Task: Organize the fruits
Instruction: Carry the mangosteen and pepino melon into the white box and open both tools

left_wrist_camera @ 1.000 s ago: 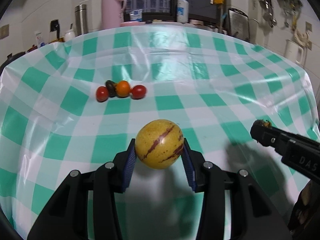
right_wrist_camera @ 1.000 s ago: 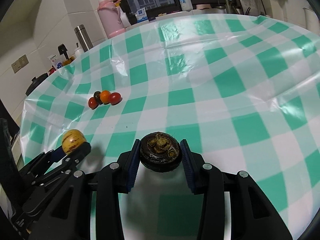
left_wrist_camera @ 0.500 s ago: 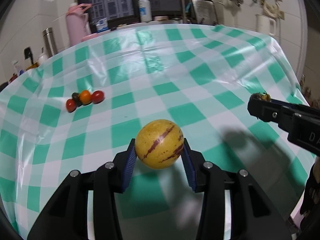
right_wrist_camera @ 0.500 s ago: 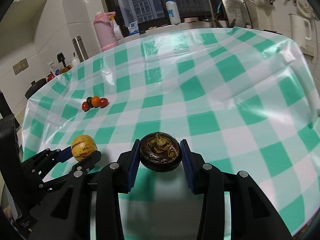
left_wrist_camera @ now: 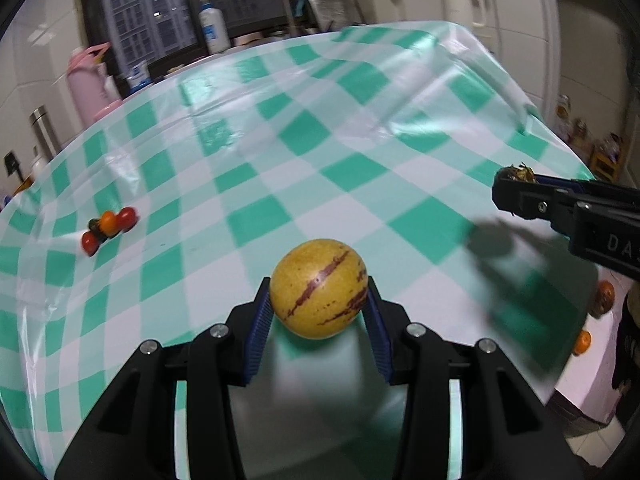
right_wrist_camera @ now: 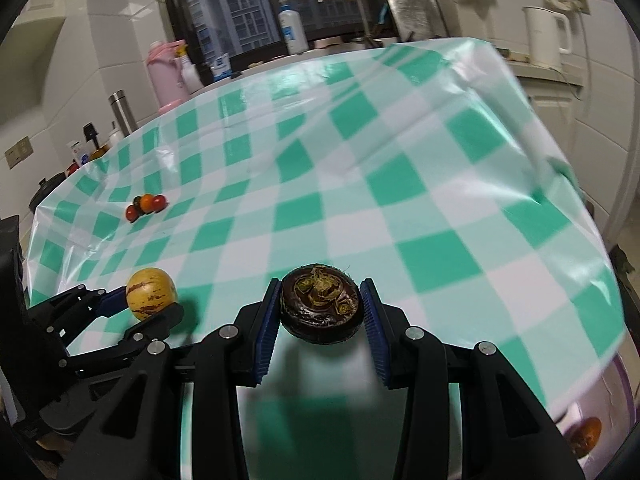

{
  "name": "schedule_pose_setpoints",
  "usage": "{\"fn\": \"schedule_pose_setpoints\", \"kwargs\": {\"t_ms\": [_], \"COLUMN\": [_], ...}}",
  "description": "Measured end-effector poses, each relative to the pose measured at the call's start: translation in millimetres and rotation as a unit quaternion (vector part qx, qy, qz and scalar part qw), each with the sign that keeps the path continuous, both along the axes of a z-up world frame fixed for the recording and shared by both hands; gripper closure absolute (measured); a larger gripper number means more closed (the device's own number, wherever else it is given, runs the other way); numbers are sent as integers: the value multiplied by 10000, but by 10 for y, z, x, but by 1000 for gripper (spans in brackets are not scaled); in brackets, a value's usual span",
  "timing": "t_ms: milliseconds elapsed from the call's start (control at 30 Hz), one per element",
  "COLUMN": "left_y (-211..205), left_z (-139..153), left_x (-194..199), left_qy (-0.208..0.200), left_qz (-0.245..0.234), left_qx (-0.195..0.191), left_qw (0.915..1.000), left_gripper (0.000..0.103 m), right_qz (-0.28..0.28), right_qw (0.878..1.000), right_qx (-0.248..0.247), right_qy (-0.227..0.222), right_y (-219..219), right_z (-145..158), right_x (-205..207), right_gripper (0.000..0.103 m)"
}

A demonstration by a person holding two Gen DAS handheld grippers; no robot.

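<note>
My left gripper is shut on a yellow melon with purple streaks, held above the near part of the green-checked table. My right gripper is shut on a dark mangosteen, also held above the table. The right gripper shows at the right of the left wrist view; the left gripper and melon show at the lower left of the right wrist view. A cluster of small red, orange and dark tomatoes lies on the cloth at the left.
A pink tub with orange fruits stands below the table's right edge, also seen in the right wrist view. A pink flask, steel bottle, soap bottle and white kettle stand on counters behind.
Both grippers have pulled back from the table and turned right, each still holding its fruit. The tomatoes now look farther away, and the pink tub has come into view at the lower right.
</note>
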State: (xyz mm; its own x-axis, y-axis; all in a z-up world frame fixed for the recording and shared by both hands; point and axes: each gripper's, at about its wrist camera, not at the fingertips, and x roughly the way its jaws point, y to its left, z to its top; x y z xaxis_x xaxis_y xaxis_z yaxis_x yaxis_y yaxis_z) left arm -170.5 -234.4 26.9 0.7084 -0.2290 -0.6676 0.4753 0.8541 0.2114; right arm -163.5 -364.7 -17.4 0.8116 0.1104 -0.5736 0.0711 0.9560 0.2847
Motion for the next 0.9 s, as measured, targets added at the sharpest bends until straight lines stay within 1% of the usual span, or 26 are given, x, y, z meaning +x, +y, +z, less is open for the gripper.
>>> {"fn": "schedule_pose_setpoints", "kwargs": {"t_ms": [267,433,600,733,833,900], "left_y": [-439,-684,-895,-1116,-1283,-1388], "left_z": [-71,-101,-86,-36,-24,-51], "left_x": [-265,-379,-506,-693,-858,-988], "left_qy": [31,9,-20,92,231,294], "left_qz": [-641,-966,-1300,-1824,-2295,-2581], "left_qx": [239,410,480,282,115,103], "left_qw": [9977,9945,9904,9828,9730,9656], "left_gripper": [59,59,59,59,59,59], "right_qz": [-455,-800,-1167,-1569,-1817,-1879], "right_qw": [9988,9965,9929,9872,9826,9809], "right_qx": [150,238,231,225,235,178], "right_qy": [25,5,43,150,305,472], "right_y": [-447,-741,-1003,-1245,-1431,-1509], "right_z": [-149,-228,-322,-421,-521,-616], "right_x": [-348,-585,-821,-1031,-1166,-1221], "right_gripper": [63,63,63,63,63,63]}}
